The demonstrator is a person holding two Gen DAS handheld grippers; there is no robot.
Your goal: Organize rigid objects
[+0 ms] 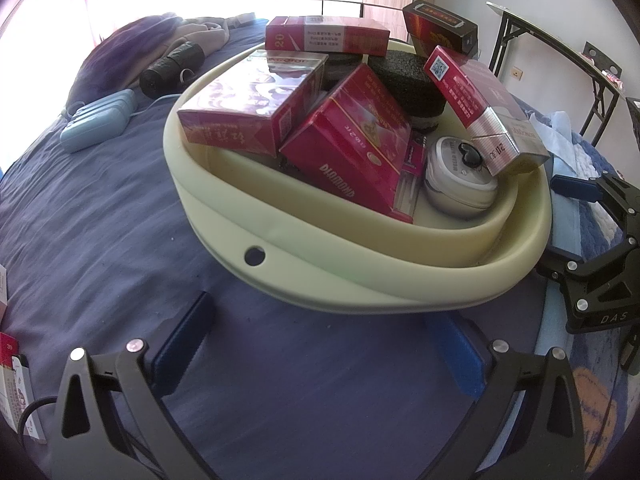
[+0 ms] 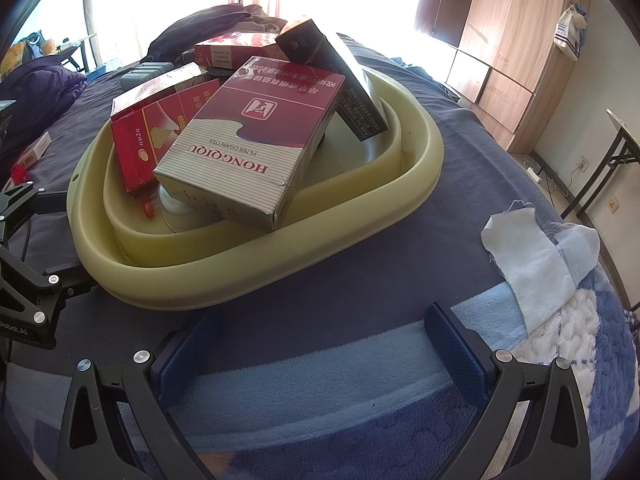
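The big pale green basin [image 1: 360,280] sits on the dark blue bedspread [image 1: 100,220], and everything here reads off that basin. It looks like soft, bendy plastic with a thick rolled rim, so I'd guess it flexes if grabbed by one edge; its load is light.

Heaped inside it, the cigarette cartons. The red-and-grey striped carton [image 2: 248,148] lies tilted on top at the basin's right-gripper side, propped on the white round tin [image 1: 460,184] beneath. It should be stiff cardboard, light, a bit slick; the long flat faces are the place to pinch, not the corners. The red Diamond carton [image 1: 352,152] leans mid-basin against another red carton [image 1: 248,108]. A black carton [image 2: 340,80] tips over the far rim, likely the first to slide. Black foam-like blocks [image 1: 404,80] sit behind.

Small things: the tin, hard and smooth, is best taken across its sides.

Left gripper [image 1: 320,356] hovers just outside the near rim, spread wide, holding nothing. Right gripper [image 2: 320,352] likewise, fully apart, empty, over a light blue towel [image 2: 360,360] beside the basin.
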